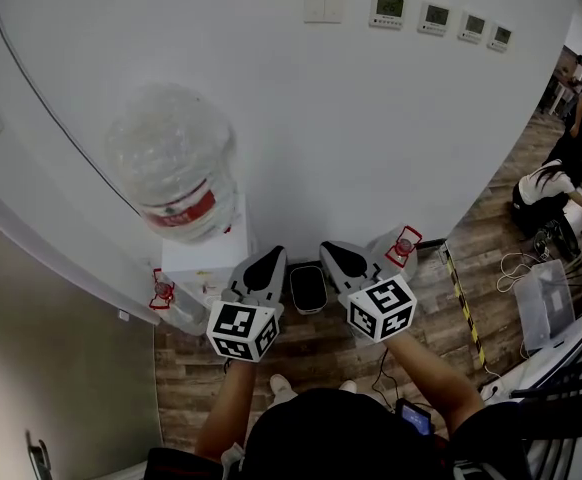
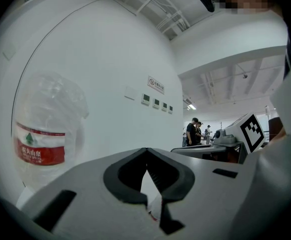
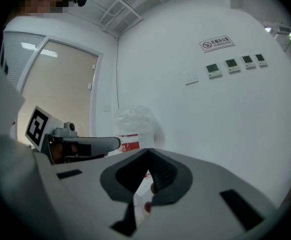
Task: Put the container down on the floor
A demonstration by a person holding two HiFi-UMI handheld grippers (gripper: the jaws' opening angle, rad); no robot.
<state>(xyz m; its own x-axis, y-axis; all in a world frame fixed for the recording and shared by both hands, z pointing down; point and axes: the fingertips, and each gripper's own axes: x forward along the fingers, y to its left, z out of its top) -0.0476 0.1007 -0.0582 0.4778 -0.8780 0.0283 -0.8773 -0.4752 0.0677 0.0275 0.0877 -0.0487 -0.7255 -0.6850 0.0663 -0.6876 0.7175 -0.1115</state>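
A big clear water jug (image 1: 176,163) with a red label stands upside down on a white dispenser (image 1: 206,258) against the white wall. The jug also shows in the left gripper view (image 2: 43,134) and, partly hidden, in the right gripper view (image 3: 134,124). My left gripper (image 1: 268,260) and right gripper (image 1: 339,253) are held side by side in front of the dispenser, level, short of the jug. Both are shut with nothing between the jaws, as the left gripper (image 2: 146,171) and the right gripper (image 3: 148,171) show in their own views.
Two more clear jugs with red handles sit on the wooden floor, one left of the dispenser (image 1: 163,293) and one right (image 1: 401,246). Yellow-black floor tape (image 1: 461,303), cables and people (image 1: 571,138) are at the right. Wall panels (image 1: 436,16) hang above.
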